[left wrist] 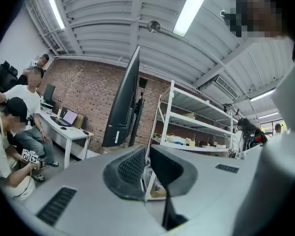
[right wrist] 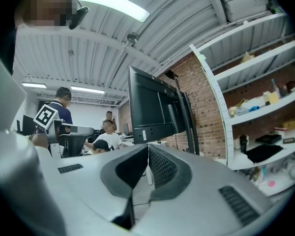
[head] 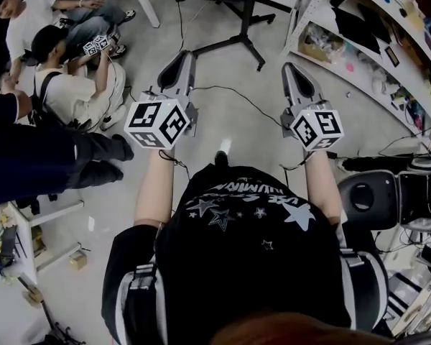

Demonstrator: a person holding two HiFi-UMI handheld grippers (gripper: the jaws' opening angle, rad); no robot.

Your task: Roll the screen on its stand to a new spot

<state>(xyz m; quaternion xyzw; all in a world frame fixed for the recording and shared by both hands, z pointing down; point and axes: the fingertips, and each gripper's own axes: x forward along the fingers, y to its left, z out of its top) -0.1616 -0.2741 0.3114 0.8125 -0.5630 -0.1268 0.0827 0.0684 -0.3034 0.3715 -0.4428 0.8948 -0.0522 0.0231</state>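
Note:
The black screen (left wrist: 122, 107) stands on its dark wheeled stand ahead of me, seen almost edge-on in the left gripper view and from its front corner (right wrist: 150, 107) in the right gripper view. In the head view only the stand's pole and spread base legs (head: 237, 43) show, on the grey floor. My left gripper (head: 184, 60) and right gripper (head: 290, 70) are held out side by side, a short way from the base and touching nothing. Both pairs of jaws are shut with their ribbed pads (left wrist: 132, 167) pressed together and nothing between them.
White shelving (head: 359, 42) with boxes and clutter runs along the right. Several people sit or crouch at the left (head: 65, 70) beside a white desk (left wrist: 64, 129). A black cable (head: 251, 103) trails across the floor. Dark equipment (head: 388, 192) stands at my right.

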